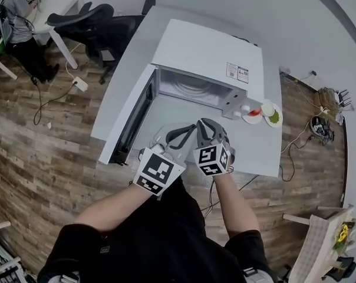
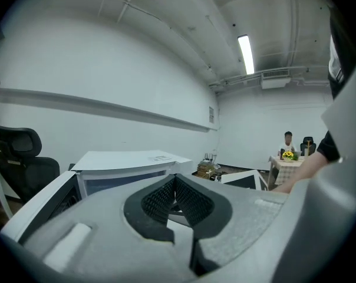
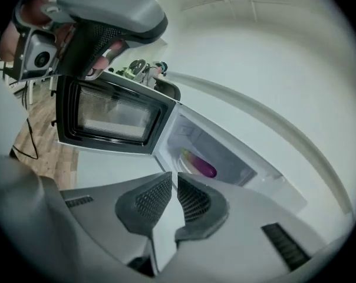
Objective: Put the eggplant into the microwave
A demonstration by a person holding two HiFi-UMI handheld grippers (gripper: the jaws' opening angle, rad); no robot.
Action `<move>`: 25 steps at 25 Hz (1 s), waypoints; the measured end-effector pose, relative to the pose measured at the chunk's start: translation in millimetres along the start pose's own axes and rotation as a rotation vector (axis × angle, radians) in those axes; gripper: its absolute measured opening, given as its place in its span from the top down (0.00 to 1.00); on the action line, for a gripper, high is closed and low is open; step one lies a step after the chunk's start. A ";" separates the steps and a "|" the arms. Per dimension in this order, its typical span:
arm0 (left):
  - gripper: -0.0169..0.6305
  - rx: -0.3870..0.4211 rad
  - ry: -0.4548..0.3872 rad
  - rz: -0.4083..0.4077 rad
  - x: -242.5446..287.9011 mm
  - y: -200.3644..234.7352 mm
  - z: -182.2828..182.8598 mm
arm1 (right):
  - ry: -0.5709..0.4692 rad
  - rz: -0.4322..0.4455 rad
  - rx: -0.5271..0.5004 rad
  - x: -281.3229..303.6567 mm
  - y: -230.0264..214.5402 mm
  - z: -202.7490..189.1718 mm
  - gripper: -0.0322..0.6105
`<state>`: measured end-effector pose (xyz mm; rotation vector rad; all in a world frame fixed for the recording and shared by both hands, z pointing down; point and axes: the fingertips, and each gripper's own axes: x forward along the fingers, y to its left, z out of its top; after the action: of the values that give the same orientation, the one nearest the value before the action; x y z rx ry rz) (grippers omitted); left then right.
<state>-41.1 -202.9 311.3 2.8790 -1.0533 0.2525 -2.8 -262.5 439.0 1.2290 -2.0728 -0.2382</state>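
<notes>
Right gripper view looks past the right gripper (image 3: 174,187) at the eggplant (image 3: 200,165), purple with a pale green end, which lies inside the cavity of the microwave (image 3: 225,158). The microwave's door (image 3: 107,114) is swung wide open to the left. This gripper's ribbed pads are nearly together, with only a narrow slit between them and nothing in it. The left gripper (image 2: 175,184) has its pad tips meeting in its own view and holds nothing. In the head view both grippers are side by side just in front of the open cavity, above the white worktop (image 1: 257,152), clear of the microwave. Two small plates (image 1: 261,113), one with something red on it and one with something green, sit on the worktop beside the microwave's right front corner.
</notes>
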 end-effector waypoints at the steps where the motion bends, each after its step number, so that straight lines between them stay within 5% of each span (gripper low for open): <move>1: 0.96 0.007 -0.008 -0.016 -7.0 -8.8 3.7 | 0.000 -0.010 0.011 -13.8 2.5 0.4 0.89; 7: 0.96 0.014 -0.026 -0.074 -59.6 -46.4 7.7 | -0.004 -0.029 0.211 -93.6 29.8 -0.1 0.89; 14: 0.96 -0.038 0.028 -0.052 -98.9 -59.8 -14.5 | -0.056 0.047 0.394 -148.7 68.7 7.0 0.89; 25: 0.96 -0.052 0.056 -0.016 -103.0 -115.1 11.7 | -0.267 0.205 0.592 -247.8 41.9 20.7 0.90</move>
<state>-42.7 -51.0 281.1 2.8154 -1.0116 0.2979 29.0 -39.5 325.8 1.3538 -2.5904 0.3525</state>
